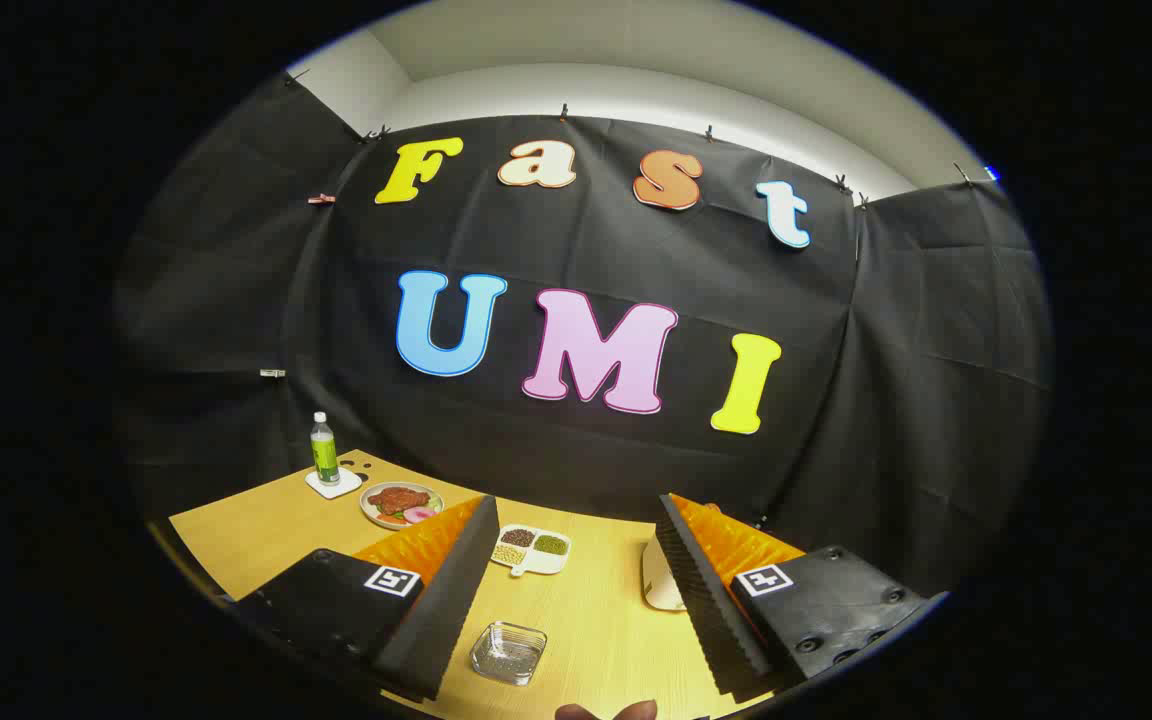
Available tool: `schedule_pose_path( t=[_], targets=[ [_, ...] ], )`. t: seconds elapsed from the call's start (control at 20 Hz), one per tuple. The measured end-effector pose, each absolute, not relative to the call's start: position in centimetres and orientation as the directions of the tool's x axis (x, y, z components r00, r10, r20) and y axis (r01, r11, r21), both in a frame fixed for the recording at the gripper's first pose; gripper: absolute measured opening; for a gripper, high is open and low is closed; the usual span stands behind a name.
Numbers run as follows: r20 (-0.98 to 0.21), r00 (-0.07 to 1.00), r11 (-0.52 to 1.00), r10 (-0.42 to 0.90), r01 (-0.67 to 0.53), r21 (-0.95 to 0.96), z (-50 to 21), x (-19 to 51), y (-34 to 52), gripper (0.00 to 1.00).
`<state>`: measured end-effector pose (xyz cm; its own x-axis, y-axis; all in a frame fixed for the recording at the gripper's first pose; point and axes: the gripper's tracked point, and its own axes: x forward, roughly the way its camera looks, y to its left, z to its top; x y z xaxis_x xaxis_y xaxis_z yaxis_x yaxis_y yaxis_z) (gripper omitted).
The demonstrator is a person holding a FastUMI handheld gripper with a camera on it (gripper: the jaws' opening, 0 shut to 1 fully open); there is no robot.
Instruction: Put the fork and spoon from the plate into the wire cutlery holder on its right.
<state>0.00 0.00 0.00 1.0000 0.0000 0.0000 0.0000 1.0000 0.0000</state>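
Observation:
My gripper [576, 505] is open and held well above the wooden table [596, 610], with nothing between its fingers [446, 590]. A white rounded object [660, 578], perhaps a plate's edge, peeks out from behind the right finger; I cannot tell what it is. Between the fingers, down on the table, lie a small clear glass dish [508, 652] and a white divided dish [533, 549] with beans and grains.
Beyond the left finger stand a green bottle [324, 450] on a white coaster and a plate of food [400, 503]. A fingertip of a person's hand [606, 711] shows below the glass dish. The black cloth wall rises right behind the table.

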Motion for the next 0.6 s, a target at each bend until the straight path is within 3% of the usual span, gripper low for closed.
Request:
schedule_pose_path(
  t=[0.6],
  targets=[
    [0.002, 1.0, 1.0, -0.003, 0.003, -0.009, -0.02, -0.03, -0.11, 0.98]
  ],
)
